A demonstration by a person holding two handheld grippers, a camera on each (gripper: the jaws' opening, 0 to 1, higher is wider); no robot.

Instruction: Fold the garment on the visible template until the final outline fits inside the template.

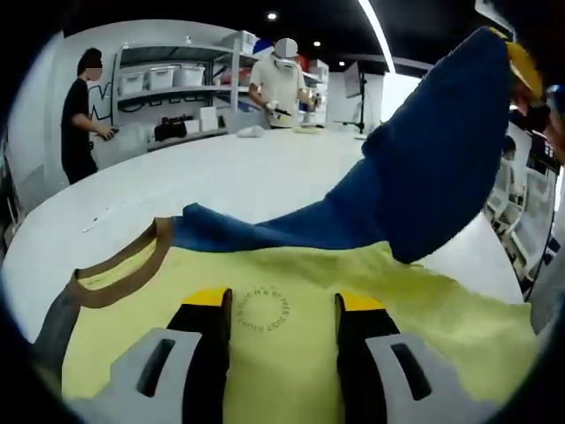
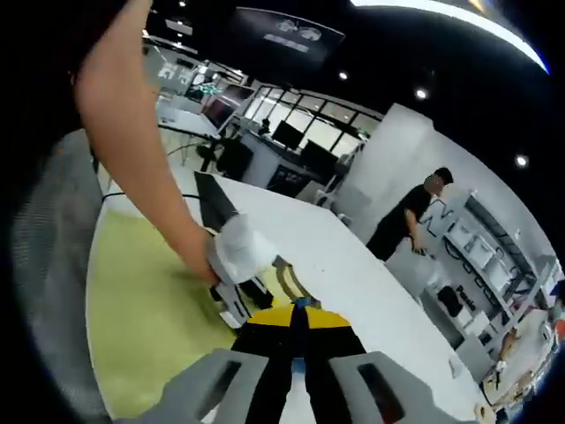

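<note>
Currently held: blue sleeve [image 1: 441,159] lifted, pinched in shut right gripper [image 2: 298,325]; left gripper [image 1: 275,309] open over yellow T-shirt [image 1: 291,283] on white table [image 1: 265,168]. Possible slip, misaligned fold.

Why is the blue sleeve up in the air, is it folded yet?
Not folded yet. The blue sleeve is lifted high off the yellow shirt, held by the right tongs, which look shut on it.

Pale yellow garment [image 1: 291,327] with 1 blue sleeve [image 1: 424,168], brown-edged collar [image 1: 124,274], on white table [image 1: 247,172].
</note>
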